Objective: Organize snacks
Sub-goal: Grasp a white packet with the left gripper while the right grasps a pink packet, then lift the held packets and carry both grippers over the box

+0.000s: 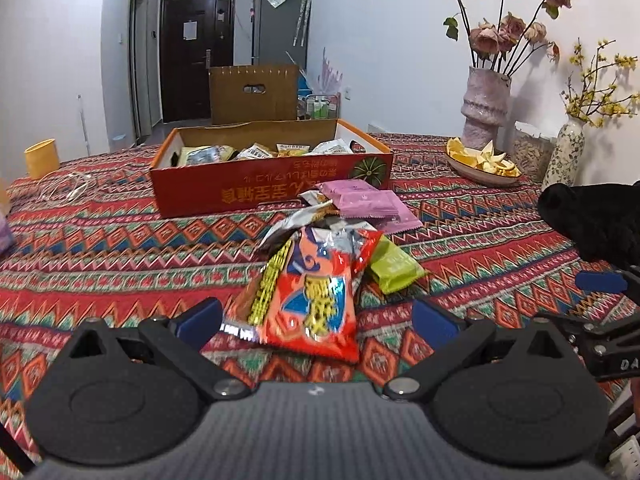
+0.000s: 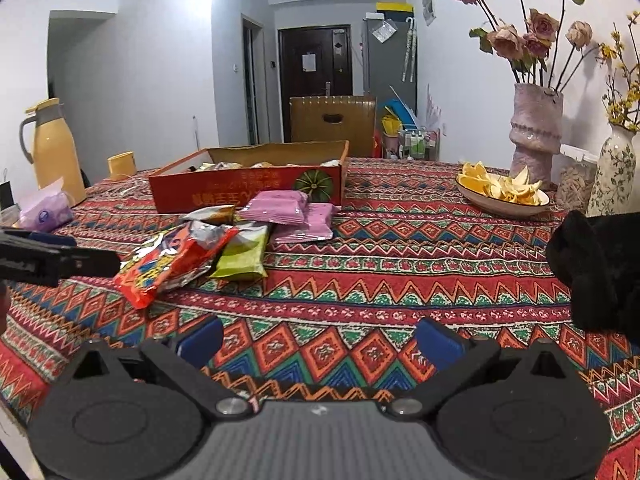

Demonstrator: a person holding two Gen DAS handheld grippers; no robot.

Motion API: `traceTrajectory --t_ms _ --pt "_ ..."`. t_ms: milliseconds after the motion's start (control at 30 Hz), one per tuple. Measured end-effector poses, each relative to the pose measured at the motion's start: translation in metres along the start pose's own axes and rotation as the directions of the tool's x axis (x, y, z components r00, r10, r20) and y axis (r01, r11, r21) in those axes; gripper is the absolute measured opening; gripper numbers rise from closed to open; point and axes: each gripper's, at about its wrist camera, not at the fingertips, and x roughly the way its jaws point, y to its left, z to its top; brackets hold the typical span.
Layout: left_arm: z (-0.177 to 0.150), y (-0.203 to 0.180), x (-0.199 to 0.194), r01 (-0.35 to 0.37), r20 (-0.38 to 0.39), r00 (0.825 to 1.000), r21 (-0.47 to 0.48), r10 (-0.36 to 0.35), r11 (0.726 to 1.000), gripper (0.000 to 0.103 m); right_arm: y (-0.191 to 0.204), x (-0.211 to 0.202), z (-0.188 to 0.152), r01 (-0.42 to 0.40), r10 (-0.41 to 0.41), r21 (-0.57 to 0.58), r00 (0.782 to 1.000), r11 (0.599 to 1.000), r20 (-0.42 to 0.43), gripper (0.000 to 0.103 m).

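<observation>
two claws gape wide, empty. the red packet (image 1: 316,300) lies dead ahead between the left claw (image 1: 318,318) fingers, long axis pointing away toward the box (image 1: 272,176); the right claw (image 2: 320,342) sits farther off.

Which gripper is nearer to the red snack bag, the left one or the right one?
Left. The left gripper is open around the near end of the red snack bag; the right gripper is open over bare tablecloth, off to the bag's right.

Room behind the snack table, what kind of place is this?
Most likely a lived-in flat: a dark entrance door at the end of a hallway, a fridge, and a cloth-covered table holding flower vases.
</observation>
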Motion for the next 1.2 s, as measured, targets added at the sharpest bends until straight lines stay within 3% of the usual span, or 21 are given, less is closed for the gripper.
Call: traceTrajectory --t_ms 233,300,400,500,567,600,633,700,767,800,1033,1200 --pt "0.047 0.020 0.043 0.013 0.045 0.999 -0.032 -0.011 0.999 0.102 -0.001 0.026 0.018 0.008 -0.008 -0.017 1.000 1.000 -0.013 0.101" --pt "0.062 0.030 0.062 0.055 0.035 0.998 -0.070 -0.053 0.996 0.102 0.000 0.034 0.026 0.006 -0.007 -0.023 1.000 1.000 -0.008 0.101" --pt "0.078 0.040 0.098 0.129 -0.019 0.991 -0.100 -0.131 0.987 0.094 0.004 0.045 0.041 0.001 0.000 -0.039 1.000 0.999 0.007 0.098" --pt "0.083 0.042 0.131 0.162 -0.080 0.983 -0.073 -0.168 0.984 0.086 0.008 0.056 0.058 -0.021 0.022 -0.061 0.999 0.998 0.028 0.091" --pt "0.081 0.044 0.148 0.187 -0.110 0.975 -0.068 -0.193 0.980 0.085 0.011 0.063 0.069 -0.034 0.037 -0.082 0.998 0.996 0.041 0.069" --pt "0.079 0.047 0.156 0.202 -0.131 0.969 -0.074 -0.210 0.977 0.085 0.013 0.069 0.076 -0.035 0.039 -0.092 0.998 0.995 0.044 0.066" --pt "0.076 0.048 0.162 0.207 -0.147 0.965 -0.076 -0.216 0.975 0.080 0.014 0.077 0.082 -0.036 0.041 -0.098 0.998 0.994 0.044 0.064" --pt "0.071 0.052 0.171 0.191 -0.174 0.964 -0.081 -0.202 0.978 0.053 0.016 0.095 0.096 -0.047 0.051 -0.099 0.998 0.994 0.040 0.064" --pt "0.067 0.062 0.175 0.203 -0.176 0.959 -0.114 -0.221 0.973 0.020 0.017 0.115 0.108 -0.071 0.074 -0.081 0.997 0.994 0.030 0.064" --pt "0.067 0.068 0.174 0.211 -0.175 0.957 -0.127 -0.231 0.969 0.016 0.018 0.129 0.115 -0.083 0.085 -0.068 0.996 0.994 0.022 0.064" --pt "0.074 0.105 0.150 0.192 -0.063 0.976 -0.219 -0.211 0.957 0.014 0.038 0.214 0.129 -0.091 0.089 -0.034 0.995 0.995 -0.055 0.069" --pt "0.076 0.113 0.143 0.164 -0.046 0.983 -0.230 -0.179 0.959 0.014 0.045 0.237 0.118 -0.080 0.079 -0.008 0.995 0.997 -0.067 0.062"
